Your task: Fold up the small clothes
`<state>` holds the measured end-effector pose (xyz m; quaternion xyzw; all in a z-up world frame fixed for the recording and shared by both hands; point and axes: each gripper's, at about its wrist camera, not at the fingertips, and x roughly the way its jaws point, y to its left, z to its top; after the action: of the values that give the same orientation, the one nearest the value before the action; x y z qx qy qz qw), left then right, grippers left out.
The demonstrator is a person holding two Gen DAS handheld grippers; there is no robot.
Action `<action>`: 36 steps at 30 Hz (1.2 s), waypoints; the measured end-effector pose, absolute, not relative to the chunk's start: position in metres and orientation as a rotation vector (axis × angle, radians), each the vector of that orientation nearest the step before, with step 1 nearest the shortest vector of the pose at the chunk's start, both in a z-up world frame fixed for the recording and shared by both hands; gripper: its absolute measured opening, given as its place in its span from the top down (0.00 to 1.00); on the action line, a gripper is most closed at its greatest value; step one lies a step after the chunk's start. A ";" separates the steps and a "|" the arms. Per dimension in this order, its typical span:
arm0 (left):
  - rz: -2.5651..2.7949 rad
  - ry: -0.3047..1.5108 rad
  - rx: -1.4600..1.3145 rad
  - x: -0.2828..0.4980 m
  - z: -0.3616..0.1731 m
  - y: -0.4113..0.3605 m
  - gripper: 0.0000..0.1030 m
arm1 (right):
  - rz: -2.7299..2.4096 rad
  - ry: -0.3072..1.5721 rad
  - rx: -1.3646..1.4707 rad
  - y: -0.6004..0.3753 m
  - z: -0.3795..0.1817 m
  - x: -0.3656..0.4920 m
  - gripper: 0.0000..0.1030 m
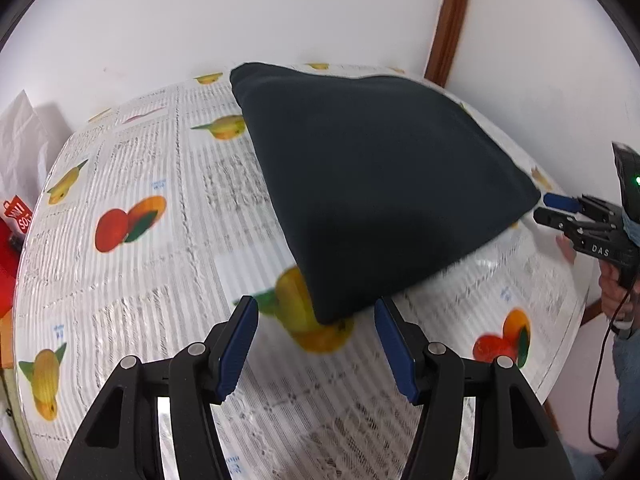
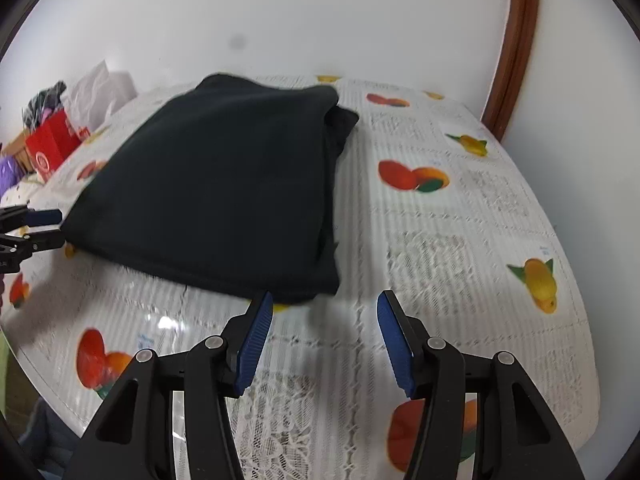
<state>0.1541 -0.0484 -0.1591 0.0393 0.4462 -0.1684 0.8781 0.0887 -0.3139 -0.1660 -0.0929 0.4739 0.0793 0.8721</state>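
A dark folded garment point(image 1: 372, 188) lies on the table with the fruit-print cloth point(image 1: 152, 264). My left gripper point(image 1: 316, 344) is open and empty, just short of the garment's near corner. My right gripper shows in the left wrist view point(image 1: 548, 208) at the garment's right corner, jaws apart. In the right wrist view the garment point(image 2: 216, 184) lies ahead to the left, and my right gripper point(image 2: 324, 336) is open and empty beside its near corner. The left gripper point(image 2: 48, 226) shows at the garment's left corner.
White walls stand behind the table, with a brown wooden frame point(image 2: 516, 40) at the right. A red box point(image 2: 52, 148) and white plastic bags point(image 2: 96, 92) sit past the table's left end. The table edge point(image 1: 560, 364) is near on the right.
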 end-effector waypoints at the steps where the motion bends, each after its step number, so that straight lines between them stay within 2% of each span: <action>1: -0.351 0.934 0.085 0.154 -0.162 -0.050 0.44 | 0.165 0.987 -0.191 -0.312 -0.169 0.088 0.48; 5: -0.334 0.932 0.075 0.163 -0.170 -0.059 0.46 | 0.174 1.008 -0.166 -0.306 -0.185 0.093 0.48; 7: -0.331 0.927 0.081 0.167 -0.171 -0.064 0.53 | 0.163 1.015 -0.162 -0.302 -0.190 0.100 0.48; 9: -0.352 0.929 0.079 0.171 -0.172 -0.067 0.66 | 0.186 1.006 -0.144 -0.299 -0.192 0.105 0.48; 10: -0.356 0.928 0.078 0.172 -0.171 -0.069 0.67 | 0.186 1.003 -0.143 -0.298 -0.193 0.108 0.49; 11: -0.348 0.922 0.081 0.173 -0.171 -0.069 0.74 | 0.192 0.996 -0.141 -0.297 -0.193 0.110 0.50; 12: -0.339 0.915 0.082 0.173 -0.170 -0.069 0.81 | 0.202 0.994 -0.138 -0.295 -0.193 0.111 0.58; 13: -0.336 0.909 0.074 0.174 -0.170 -0.068 0.83 | 0.214 0.996 -0.134 -0.294 -0.193 0.112 0.63; 15: -0.335 0.913 0.037 0.176 -0.169 -0.062 0.89 | 0.211 0.989 -0.129 -0.291 -0.191 0.117 0.65; 28: -0.270 0.935 -0.003 0.174 -0.172 -0.031 0.90 | 0.272 0.985 -0.116 -0.275 -0.189 0.123 0.67; 36: -0.258 0.889 -0.029 0.143 -0.153 -0.017 0.90 | 0.216 0.867 -0.012 -0.315 -0.141 0.106 0.66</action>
<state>0.1431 -0.0172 -0.1530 -0.0140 0.4289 -0.1246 0.8946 0.1056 -0.3148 -0.1406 -0.0057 0.4192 0.1042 0.9019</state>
